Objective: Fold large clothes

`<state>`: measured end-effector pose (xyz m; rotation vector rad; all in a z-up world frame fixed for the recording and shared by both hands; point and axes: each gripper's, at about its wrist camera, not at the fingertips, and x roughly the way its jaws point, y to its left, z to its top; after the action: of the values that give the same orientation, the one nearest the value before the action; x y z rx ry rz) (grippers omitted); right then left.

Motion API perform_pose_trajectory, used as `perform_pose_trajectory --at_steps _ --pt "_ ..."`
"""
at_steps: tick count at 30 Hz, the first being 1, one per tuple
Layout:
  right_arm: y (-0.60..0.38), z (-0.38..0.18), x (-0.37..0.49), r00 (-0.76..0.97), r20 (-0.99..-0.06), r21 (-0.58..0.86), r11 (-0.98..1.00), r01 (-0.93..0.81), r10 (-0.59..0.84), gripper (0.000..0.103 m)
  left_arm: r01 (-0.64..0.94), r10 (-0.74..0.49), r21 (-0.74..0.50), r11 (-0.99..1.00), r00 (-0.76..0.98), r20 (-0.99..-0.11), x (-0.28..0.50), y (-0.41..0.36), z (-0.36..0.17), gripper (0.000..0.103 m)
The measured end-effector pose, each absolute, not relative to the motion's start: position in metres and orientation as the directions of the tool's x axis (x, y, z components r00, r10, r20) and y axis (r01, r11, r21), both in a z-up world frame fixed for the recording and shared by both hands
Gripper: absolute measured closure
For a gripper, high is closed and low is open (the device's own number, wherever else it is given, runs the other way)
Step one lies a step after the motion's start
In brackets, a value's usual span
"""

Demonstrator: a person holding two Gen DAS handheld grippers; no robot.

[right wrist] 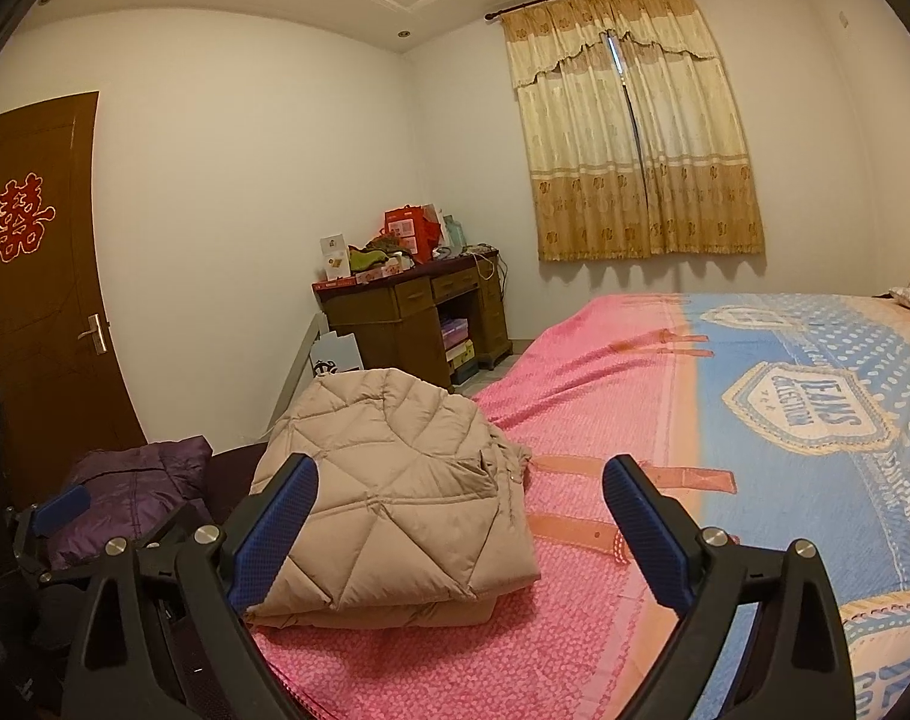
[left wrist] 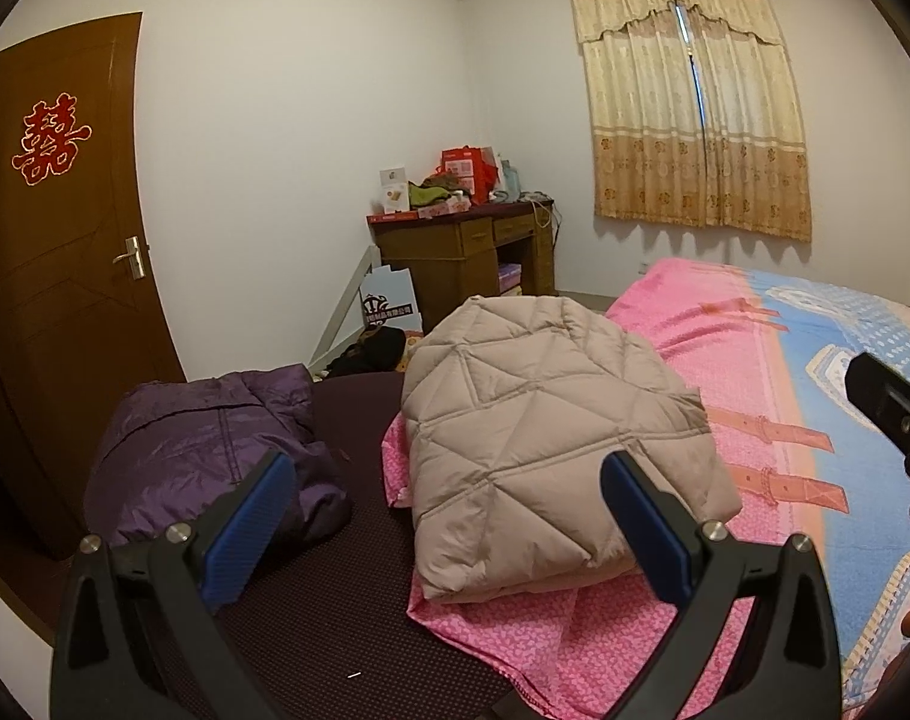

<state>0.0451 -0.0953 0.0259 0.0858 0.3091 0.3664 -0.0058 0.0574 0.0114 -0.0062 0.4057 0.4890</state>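
Note:
A beige quilted down jacket (left wrist: 539, 420) lies folded into a thick rectangle on the pink part of the bed cover (left wrist: 725, 360). It also shows in the right wrist view (right wrist: 389, 492). My left gripper (left wrist: 449, 516) is open and empty, held just in front of the jacket. My right gripper (right wrist: 461, 528) is open and empty, with its left finger over the jacket's near corner and its right finger over the cover. A purple jacket (left wrist: 203, 456) lies crumpled to the left on a dark surface; it also shows in the right wrist view (right wrist: 137, 486).
The bed cover (right wrist: 785, 420) runs pink then blue to the right. A wooden desk (left wrist: 467, 252) piled with boxes and bags stands in the far corner. A brown door (left wrist: 65, 240) is at the left. Curtains (left wrist: 689, 108) hang behind the bed.

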Motion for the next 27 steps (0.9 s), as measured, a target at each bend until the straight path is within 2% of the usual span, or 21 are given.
perform_pose_trajectory --at_steps 27 --pt "-0.0936 0.0244 0.0468 0.879 -0.290 0.151 0.925 -0.349 0.378 0.006 -0.459 0.454 0.086 0.884 0.800 -0.393 -0.0045 0.0601 0.0101 0.000"
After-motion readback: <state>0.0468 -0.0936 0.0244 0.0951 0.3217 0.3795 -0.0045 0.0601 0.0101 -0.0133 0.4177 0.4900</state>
